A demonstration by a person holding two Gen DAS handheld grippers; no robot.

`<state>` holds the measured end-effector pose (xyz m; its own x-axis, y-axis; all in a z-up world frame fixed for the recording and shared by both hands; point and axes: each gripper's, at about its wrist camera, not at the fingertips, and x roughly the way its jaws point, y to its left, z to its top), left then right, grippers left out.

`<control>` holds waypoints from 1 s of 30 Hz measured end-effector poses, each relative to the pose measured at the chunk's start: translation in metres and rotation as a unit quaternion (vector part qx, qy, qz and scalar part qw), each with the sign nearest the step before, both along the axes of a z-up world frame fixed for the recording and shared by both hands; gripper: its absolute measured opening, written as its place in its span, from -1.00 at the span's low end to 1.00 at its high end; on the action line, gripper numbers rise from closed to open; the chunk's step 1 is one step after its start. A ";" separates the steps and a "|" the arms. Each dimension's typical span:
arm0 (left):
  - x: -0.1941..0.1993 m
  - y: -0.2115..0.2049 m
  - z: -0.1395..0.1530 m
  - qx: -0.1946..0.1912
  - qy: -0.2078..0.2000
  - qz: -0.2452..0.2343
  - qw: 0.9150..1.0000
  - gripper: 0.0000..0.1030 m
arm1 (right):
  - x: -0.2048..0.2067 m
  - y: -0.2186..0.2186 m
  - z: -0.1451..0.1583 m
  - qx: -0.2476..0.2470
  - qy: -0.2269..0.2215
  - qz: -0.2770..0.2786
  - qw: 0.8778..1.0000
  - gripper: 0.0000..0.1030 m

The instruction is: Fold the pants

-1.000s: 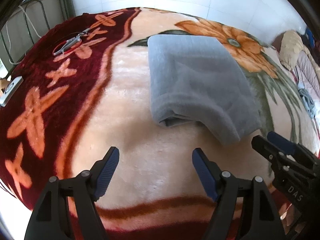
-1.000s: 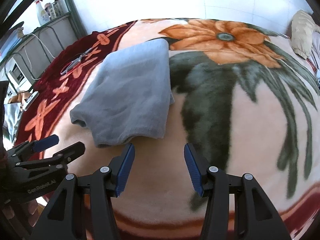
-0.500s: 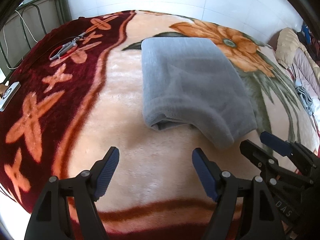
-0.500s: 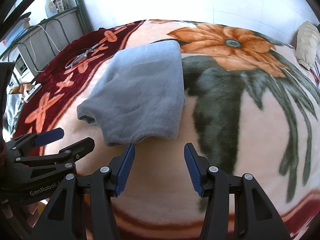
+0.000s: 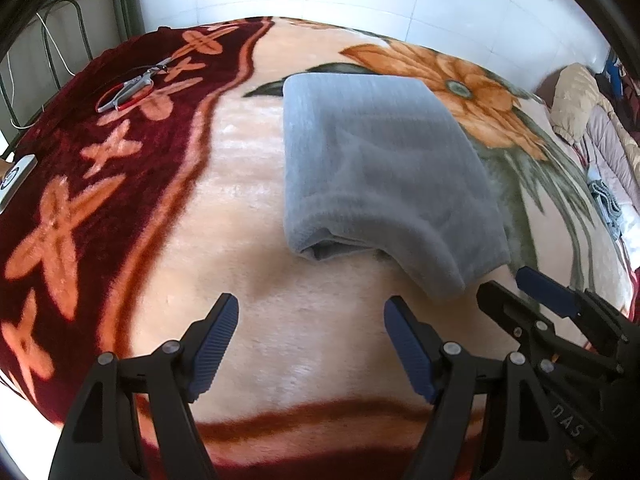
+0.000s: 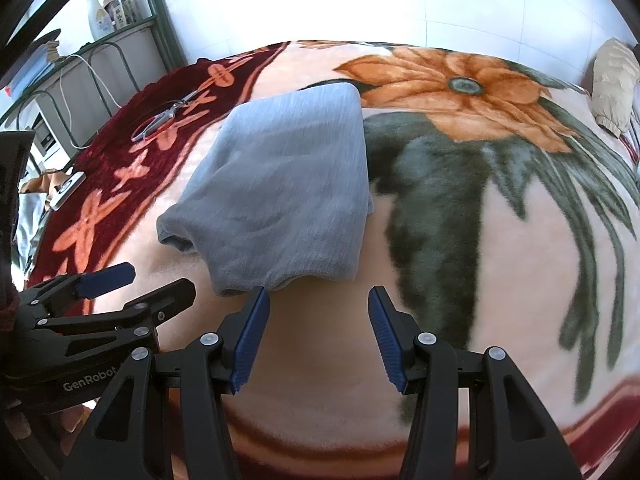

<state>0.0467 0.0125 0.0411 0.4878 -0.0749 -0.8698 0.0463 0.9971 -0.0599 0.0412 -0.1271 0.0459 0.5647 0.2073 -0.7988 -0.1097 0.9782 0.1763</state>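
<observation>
The grey pants (image 5: 380, 168) lie folded into a thick rectangle on the flowered blanket (image 5: 280, 340); they also show in the right wrist view (image 6: 288, 192). My left gripper (image 5: 310, 312) is open and empty, above the blanket just short of the pants' near folded edge. My right gripper (image 6: 318, 300) is open and empty, its left fingertip (image 6: 260, 300) close to the pants' near edge. The right gripper also shows at the right of the left wrist view (image 5: 520, 284), and the left gripper at the left of the right wrist view (image 6: 156, 280).
Scissors (image 5: 132, 88) lie on the dark red border of the blanket at the far left, also seen in the right wrist view (image 6: 168, 114). A small white device (image 5: 16, 176) sits at the left edge. Pillows and clothes (image 5: 576, 104) lie at the far right. A shelf with bottles (image 6: 108, 12) stands by the wall.
Both grippers have drawn back and lifted a little from the folded pants, staying open. The pants have not moved.
</observation>
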 end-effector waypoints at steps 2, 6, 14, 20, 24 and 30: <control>0.000 0.000 0.000 -0.003 0.001 0.000 1.000 0.53 | 0.000 0.000 0.000 -0.001 -0.001 0.001 1.000 0.01; 0.000 -0.002 0.000 -0.007 0.003 0.000 1.000 0.53 | 0.000 0.000 0.000 0.000 -0.003 0.000 1.000 0.01; 0.001 -0.001 0.000 -0.007 0.004 0.000 1.000 0.53 | 0.000 0.001 0.000 -0.001 -0.002 0.000 1.000 0.01; -0.001 -0.004 -0.002 -0.007 0.005 0.001 1.000 0.53 | 0.000 0.001 0.000 -0.001 -0.002 0.001 1.000 0.01; -0.001 -0.003 -0.002 -0.009 0.006 0.004 1.000 0.53 | 0.000 0.002 0.000 -0.002 -0.002 0.001 1.000 0.01; -0.002 0.000 -0.003 -0.015 0.007 0.012 1.000 0.53 | 0.000 0.001 0.000 -0.002 -0.002 0.002 1.000 0.01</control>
<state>0.0452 0.0126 0.0385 0.4777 -0.0899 -0.8739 0.0214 0.9956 -0.0908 0.0414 -0.1258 0.0457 0.5664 0.2058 -0.7981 -0.1144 0.9786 0.1711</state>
